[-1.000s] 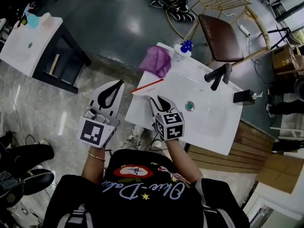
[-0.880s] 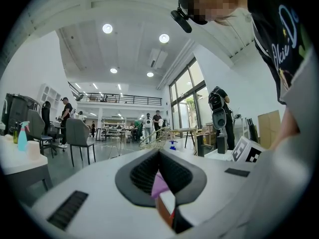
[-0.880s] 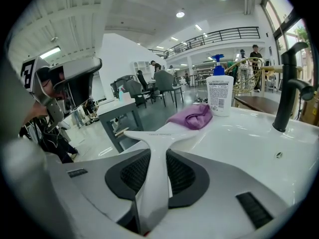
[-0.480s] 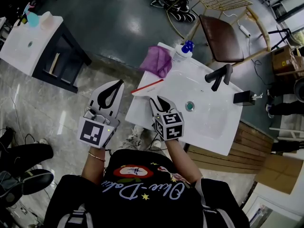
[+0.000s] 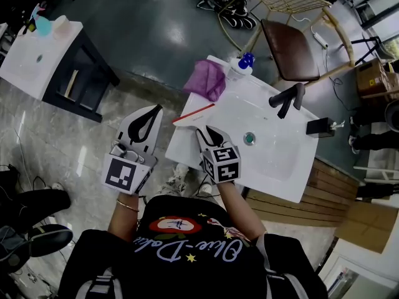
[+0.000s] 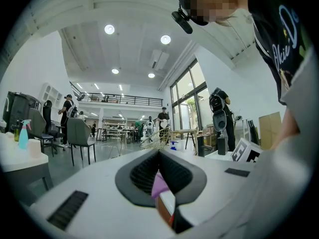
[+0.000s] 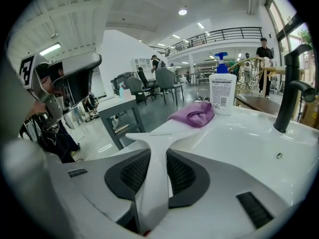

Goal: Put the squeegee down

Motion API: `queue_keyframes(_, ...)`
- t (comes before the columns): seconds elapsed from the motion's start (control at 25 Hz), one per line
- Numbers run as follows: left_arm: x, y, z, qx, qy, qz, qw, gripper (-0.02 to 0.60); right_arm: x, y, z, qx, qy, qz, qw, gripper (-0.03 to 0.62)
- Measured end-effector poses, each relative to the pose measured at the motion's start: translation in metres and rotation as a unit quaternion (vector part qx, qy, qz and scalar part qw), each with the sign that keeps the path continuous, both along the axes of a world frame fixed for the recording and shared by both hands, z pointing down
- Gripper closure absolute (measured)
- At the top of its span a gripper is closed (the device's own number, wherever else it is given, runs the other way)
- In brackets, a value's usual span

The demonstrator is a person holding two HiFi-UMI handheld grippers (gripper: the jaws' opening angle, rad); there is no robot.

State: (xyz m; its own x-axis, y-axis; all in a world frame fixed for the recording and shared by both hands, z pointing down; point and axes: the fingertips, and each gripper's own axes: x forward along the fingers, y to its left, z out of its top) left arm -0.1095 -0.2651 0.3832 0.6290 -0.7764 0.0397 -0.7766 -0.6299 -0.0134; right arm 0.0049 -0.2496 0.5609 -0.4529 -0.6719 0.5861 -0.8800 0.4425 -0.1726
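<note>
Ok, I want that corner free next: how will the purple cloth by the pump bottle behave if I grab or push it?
Probably floppy: the purple cloth lies crumpled in soft folds, so it should sag from a pinch. Pushed, it would likely bunch up rather than slide, maybe nudging the pump bottle close beside it.

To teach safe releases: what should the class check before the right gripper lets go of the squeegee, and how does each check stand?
1. Squeegee sits between the jaws, which have just been opening, of the right gripper: ok.
2. Blade over the sink rim: ok.
3. Blade resting on the rim: cannot tell.
4. Cloth and bottle apart from the blade: ok.
5. Left gripper shut, empty, off to the side of the sink: ok.
</note>
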Motion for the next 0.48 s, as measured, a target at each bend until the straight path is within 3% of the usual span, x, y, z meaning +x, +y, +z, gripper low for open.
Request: queue_keyframes(0.48,-0.0011,-0.0002,-0.0016,0.004,0.007,0.0,1.0,0.586,-0.004,0.0003,0.0003,-0.004,0.001,-0.007,1.0,0.47)
